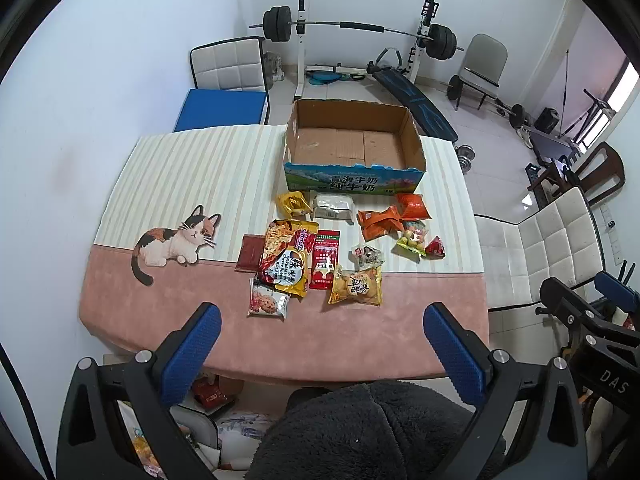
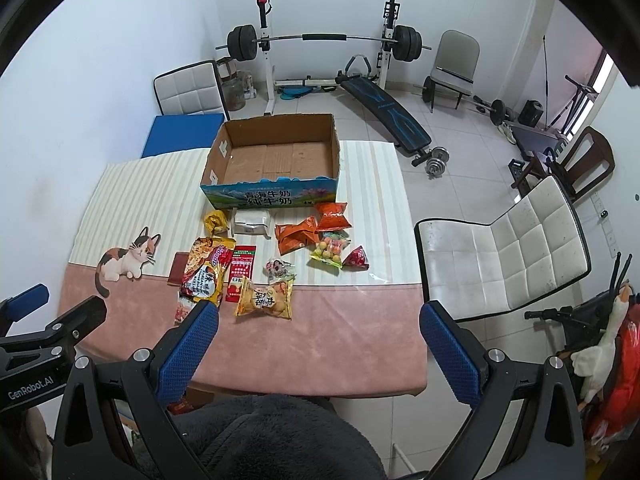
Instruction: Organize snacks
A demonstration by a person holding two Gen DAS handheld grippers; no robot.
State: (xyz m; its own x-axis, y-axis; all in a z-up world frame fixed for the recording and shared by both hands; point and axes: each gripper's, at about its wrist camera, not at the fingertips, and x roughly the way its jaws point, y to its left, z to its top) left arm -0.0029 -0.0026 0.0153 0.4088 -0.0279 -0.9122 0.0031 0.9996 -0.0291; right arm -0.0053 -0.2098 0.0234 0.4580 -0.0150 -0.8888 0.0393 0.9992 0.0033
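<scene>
Both tools are held back over the near edge of the counter [image 1: 120, 312], above the person's dark fleece lap, and nothing is being carried. The left hand-held gripper [image 1: 322, 344] has its blue pads spread wide with only air between them, and the right hand-held gripper [image 2: 318, 344] is spread just as wide and also holds nothing.

The sorting seems not to have begun. The cardboard box [image 1: 414, 140], straight ahead of both grippers at the far side of the counter, is bare inside, and all the snacks lie loose between it and the grippers.

Nearest to the left gripper, just beyond its left pad, is the cookie packet [image 1: 268, 300]. The yellow bun packet [image 2: 264, 298] lies a little ahead of the right gripper's left pad. Farther ahead are the big noodle bag [image 1: 286, 258], the red sachet [image 1: 326, 258], the orange packets [image 1: 380, 222] and the white packet [image 1: 334, 208], which lies just before the box.

The next move, I think, calls for lowering one gripper over a near packet, closing on its crinkled edge and lifting it into the box. The bags are soft and overlap, so two may come up together.

The box front carries "纯牛奶". The noodle bag shows "KOREAN". The right tool's body, seen in the left view, reads "DAS"; the left tool's body, seen in the right view, reads "GenRobot.AI".
</scene>
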